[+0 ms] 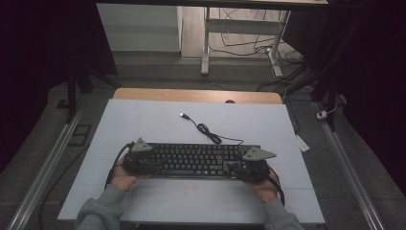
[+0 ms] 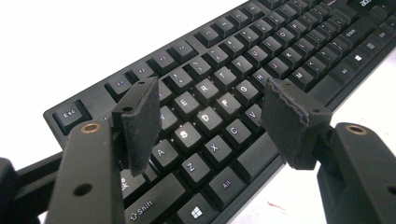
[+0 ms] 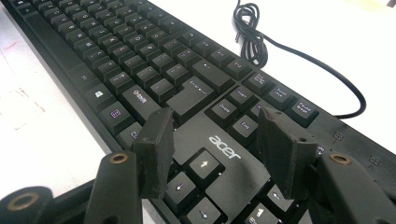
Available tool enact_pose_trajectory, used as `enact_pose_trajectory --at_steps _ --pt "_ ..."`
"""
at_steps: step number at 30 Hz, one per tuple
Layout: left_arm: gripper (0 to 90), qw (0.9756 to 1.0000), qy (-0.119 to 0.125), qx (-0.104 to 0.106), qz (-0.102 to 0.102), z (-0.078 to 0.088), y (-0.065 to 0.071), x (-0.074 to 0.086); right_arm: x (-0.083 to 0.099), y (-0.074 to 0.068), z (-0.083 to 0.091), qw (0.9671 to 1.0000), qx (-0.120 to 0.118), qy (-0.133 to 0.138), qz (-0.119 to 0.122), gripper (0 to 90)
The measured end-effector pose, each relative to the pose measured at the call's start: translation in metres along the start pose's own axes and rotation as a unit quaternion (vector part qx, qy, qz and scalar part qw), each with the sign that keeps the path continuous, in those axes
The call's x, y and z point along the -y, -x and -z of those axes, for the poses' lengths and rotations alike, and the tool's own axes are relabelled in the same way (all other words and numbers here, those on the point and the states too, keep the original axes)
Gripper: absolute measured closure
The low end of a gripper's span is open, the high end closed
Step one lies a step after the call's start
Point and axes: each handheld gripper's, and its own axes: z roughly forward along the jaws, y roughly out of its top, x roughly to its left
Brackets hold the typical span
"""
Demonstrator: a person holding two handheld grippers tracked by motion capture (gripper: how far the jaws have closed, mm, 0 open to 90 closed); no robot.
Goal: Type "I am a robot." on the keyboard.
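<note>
Looking down from the high view, a long black plastic keyboard [image 1: 198, 159] lies across the near middle of a pale blue-white table mat [image 1: 143, 120]; the left gripper [image 1: 138, 160] sits at its left end and the right gripper [image 1: 249, 165] at its right end, one hand behind each, probably so that the board can be taken level by both ends; its thin black cable [image 1: 210, 133] runs away toward the far side and ends in a free plug; there is bare mat on all sides, and more room in front of the keyboard than at the near edge.

In the left gripper view, the two black jaws stand apart above the letter keys [image 2: 205, 116] near the left end; the pads press on nothing; the left edge of the keyboard, by the Esc key [image 2: 70, 115], is close, with white mat beyond it.

In the right gripper view, the jaws are also apart and hold nothing; they hover over the arrow keys [image 3: 204, 165] and the printed logo [image 3: 225, 145]; the coiled part of the cable [image 3: 250, 32] lies well clear behind the board, so I judge it should not catch; the near edge of the keyboard has free mat beside it.
</note>
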Motion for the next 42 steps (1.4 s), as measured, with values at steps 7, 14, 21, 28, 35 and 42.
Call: enact_pose_trajectory --at_steps 7,14,21,28,35,42 --pt "37.8 0.9999 0.004 -0.009 0.004 -0.001 -0.002 -0.002 0.0 0.0 -0.001 1.0 0.0 -0.003 0.003 46.4" --pt "47.8 0.9998 0.014 -0.006 -0.009 -0.004 -0.001 -0.004 0.0 -0.001 -0.001 1.0 0.001 -0.004 0.004 46.4" --pt "65.7 0.9996 0.018 -0.006 -0.023 -0.008 0.001 -0.006 0.0 -0.001 -0.002 1.0 -0.001 -0.006 0.003 46.4" --pt "83.0 0.9995 0.004 -0.011 -0.03 -0.015 0.001 -0.009 0.0 -0.001 -0.002 1.0 -0.001 -0.006 0.004 46.4" --pt "89.1 0.9995 -0.008 -0.007 -0.031 -0.027 0.002 -0.013 0.0 -0.001 -0.003 1.0 -0.001 -0.008 0.004 46.4" --pt "89.1 0.9996 -0.018 -0.001 -0.021 -0.037 0.001 -0.015 0.0 -0.002 -0.003 1.0 -0.001 -0.008 0.005 46.4"
